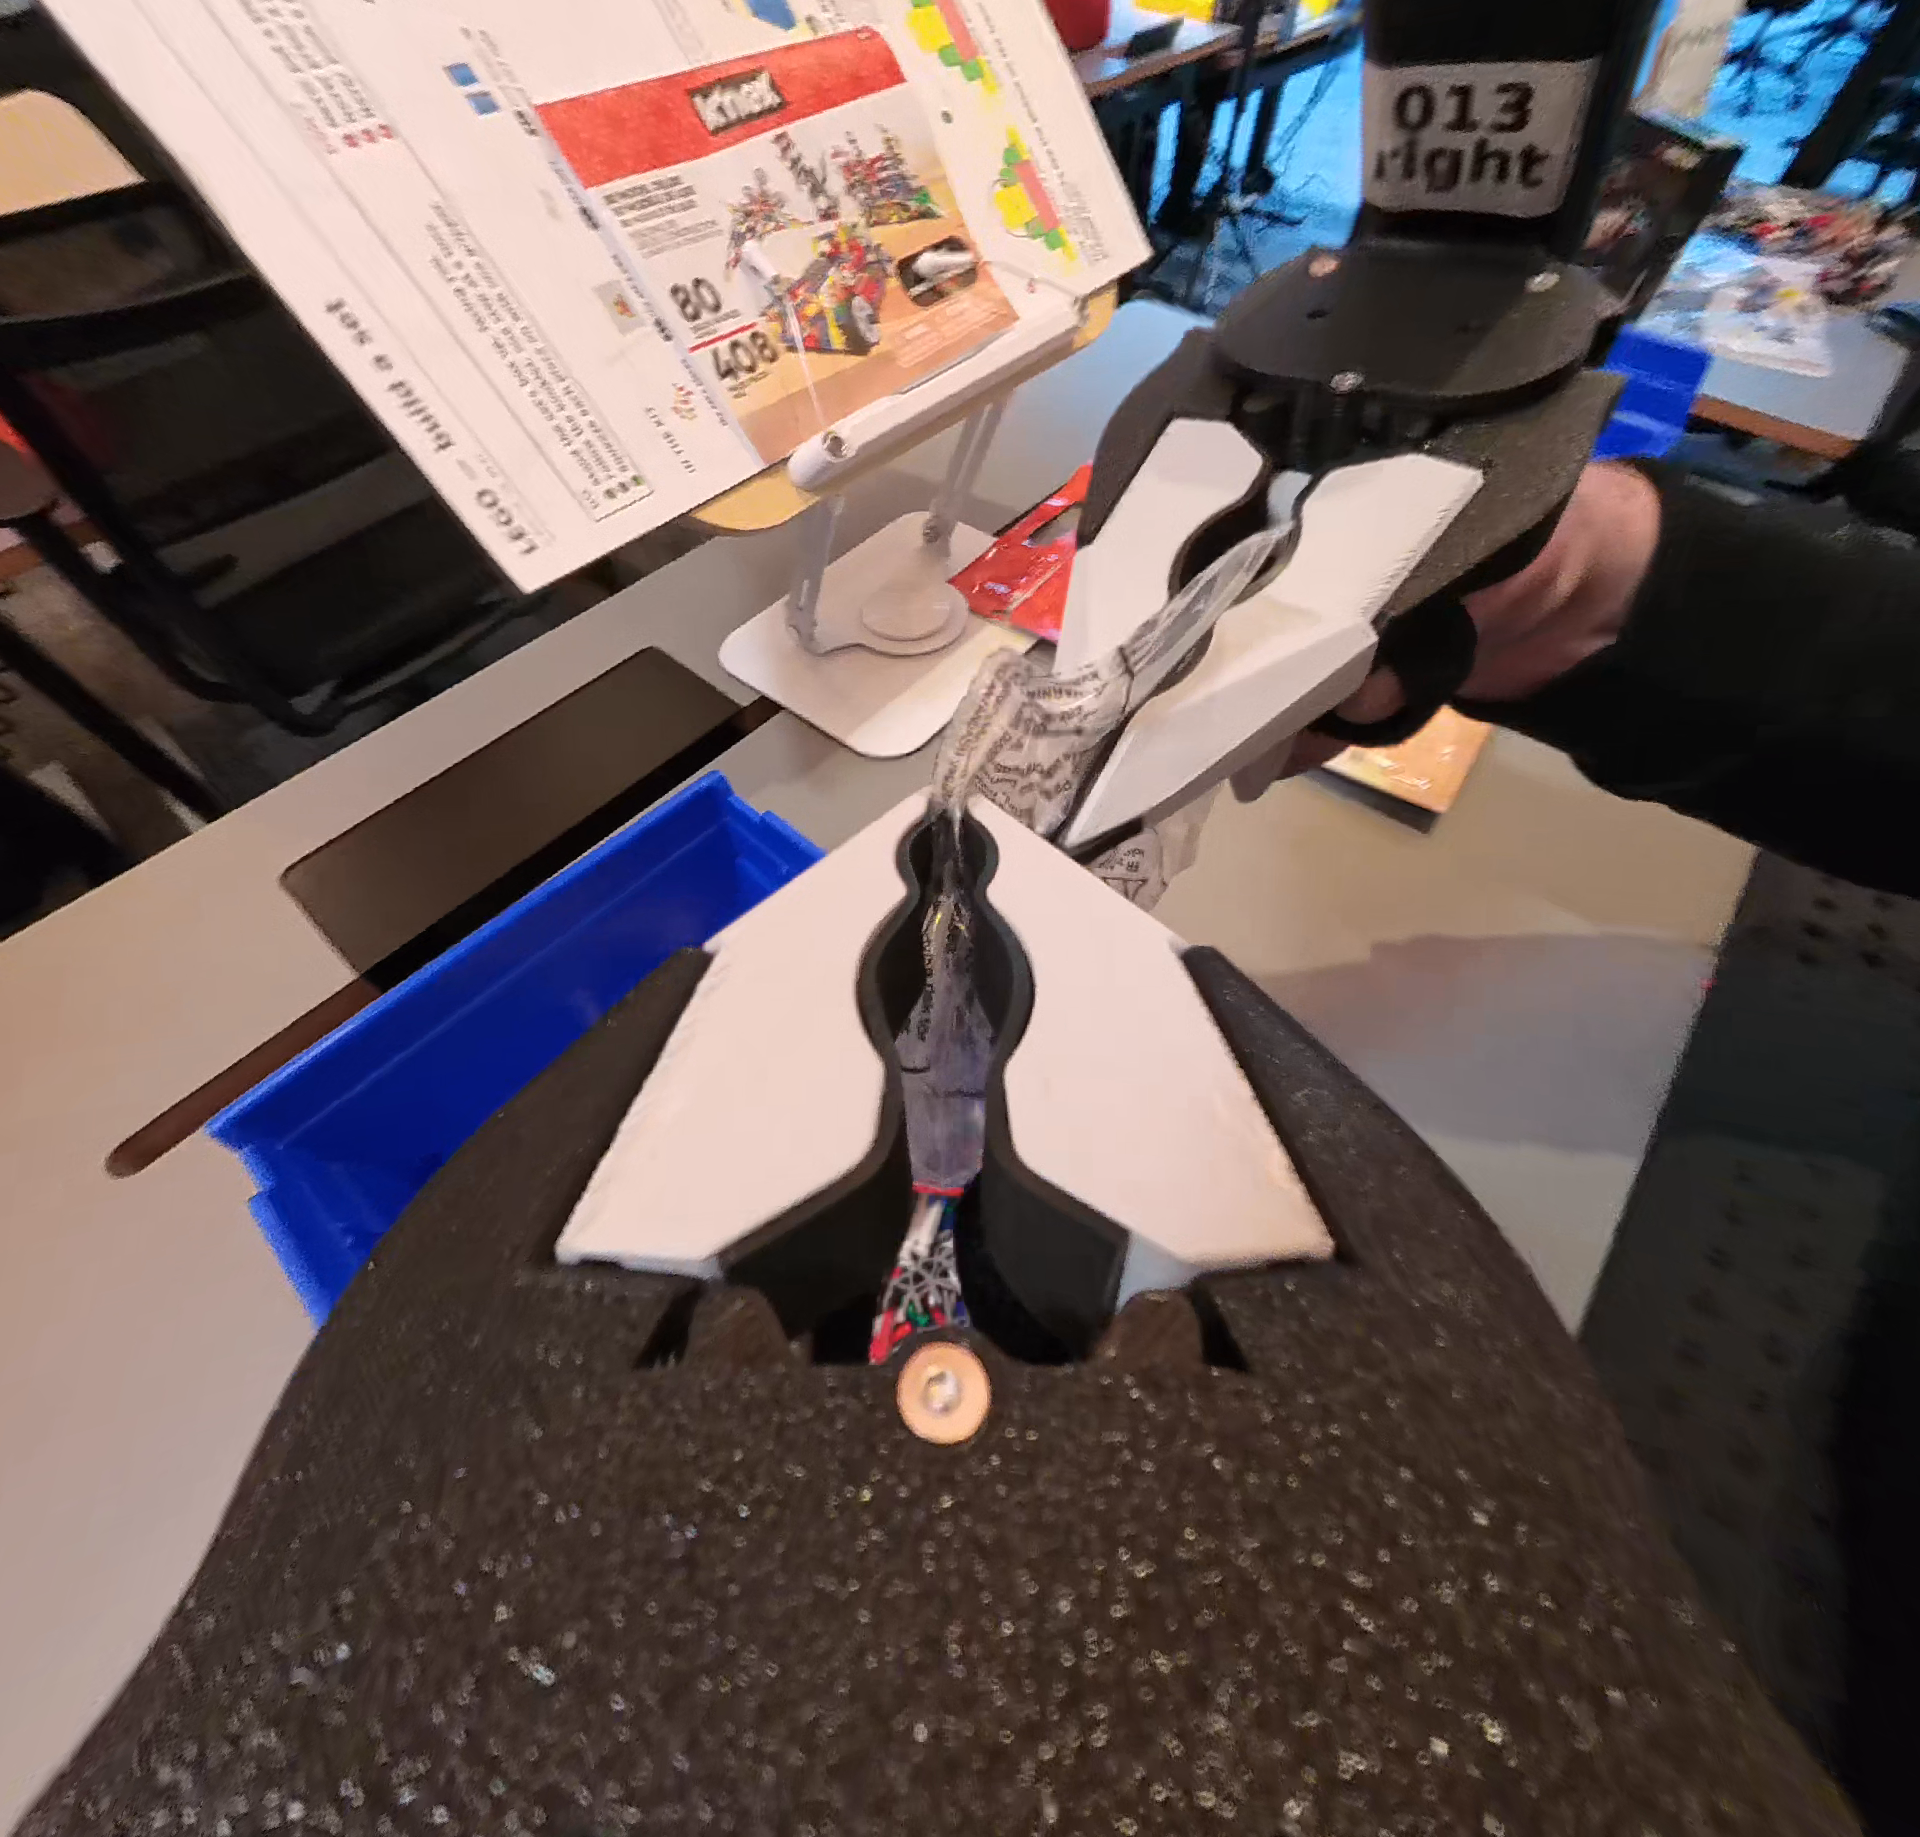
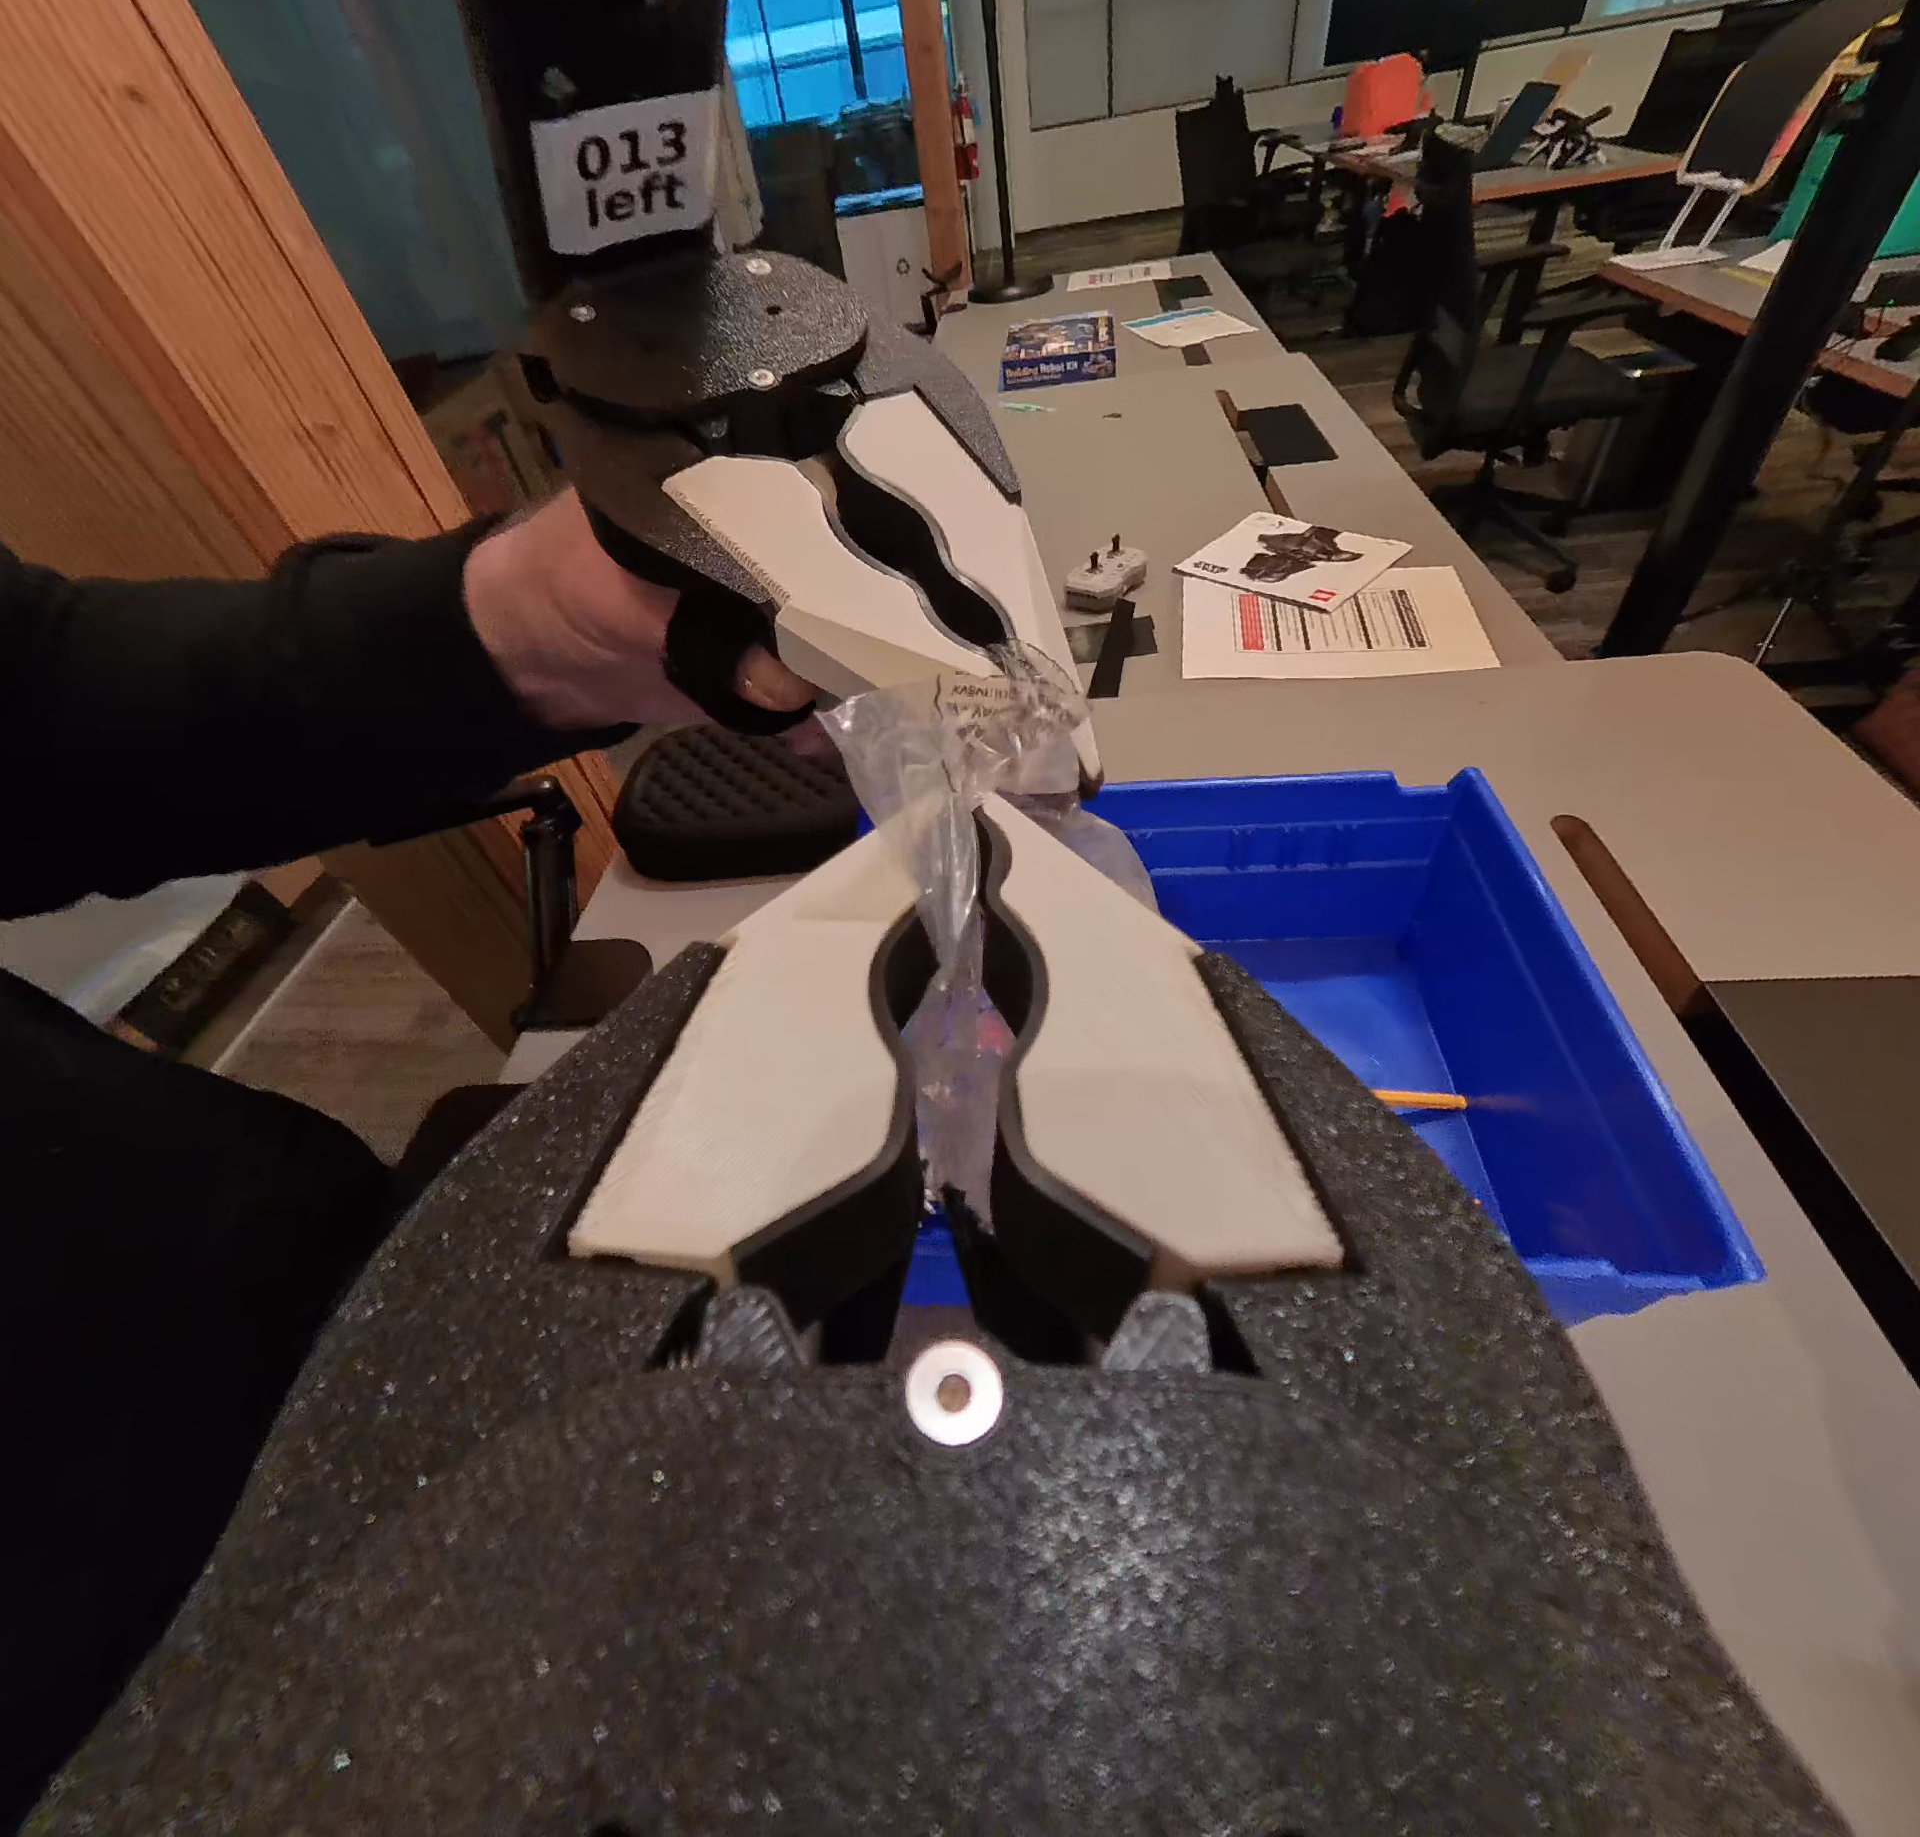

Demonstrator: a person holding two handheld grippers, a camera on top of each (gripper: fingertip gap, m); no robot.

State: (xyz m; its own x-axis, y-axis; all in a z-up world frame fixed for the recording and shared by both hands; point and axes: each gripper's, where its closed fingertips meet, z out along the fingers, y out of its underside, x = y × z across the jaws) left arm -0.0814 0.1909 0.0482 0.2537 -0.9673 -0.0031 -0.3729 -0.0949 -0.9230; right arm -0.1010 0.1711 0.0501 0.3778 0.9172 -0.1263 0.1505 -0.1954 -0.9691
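Both grippers pinch one clear plastic bag [image 1: 1023, 738] with black print on it. My left gripper [image 1: 948, 821] is shut on one bunched end, which runs back between its fingers. Small colourful parts [image 1: 925, 1278] show low in the bag behind the pads. My right gripper [image 2: 982, 816] is shut on the other bunched end of the bag [image 2: 935, 748]. The two grippers meet tip to tip: the right gripper shows in the left wrist view [image 1: 1070, 748], and the left gripper in the right wrist view [image 2: 1039, 717]. A blue bin [image 2: 1558, 956] lies just below and beyond them and also shows in the left wrist view [image 1: 499, 1018].
A thin orange stick [image 2: 1418, 1098] lies in the bin. A document stand with printed sheets [image 1: 623, 229] stands behind, with a red packet [image 1: 1023, 572] beside its base. Papers [image 2: 1340, 624], a small grey controller [image 2: 1104, 577] and a black padded rest [image 2: 727, 800] are on the grey table. The tips of both grippers are at nearly the same place.
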